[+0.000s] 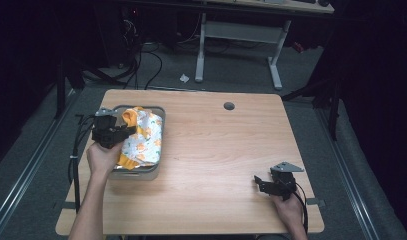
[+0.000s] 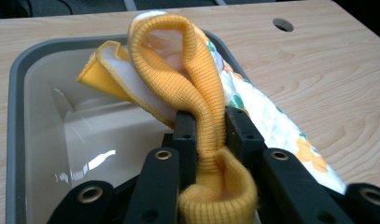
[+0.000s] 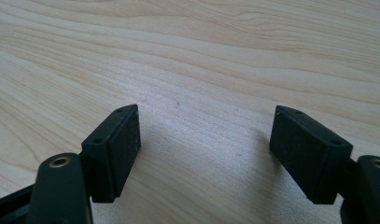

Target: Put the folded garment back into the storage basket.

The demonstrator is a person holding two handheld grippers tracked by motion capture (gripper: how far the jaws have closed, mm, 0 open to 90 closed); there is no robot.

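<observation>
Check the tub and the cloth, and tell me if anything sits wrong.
The cloth is not fully inside the tub: it drapes over the right rim toward the table. Its orange ribbed edge is pinched in the left gripper, above the tub's bare bottom. Nothing looks spilled or damaged.

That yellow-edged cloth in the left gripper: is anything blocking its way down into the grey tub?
Nothing visible does. The left gripper is shut on the cloth's yellow ribbed hem, and the grey tub beneath looks empty on that side. The printed part of the cloth already drapes over the tub's far rim.
</observation>
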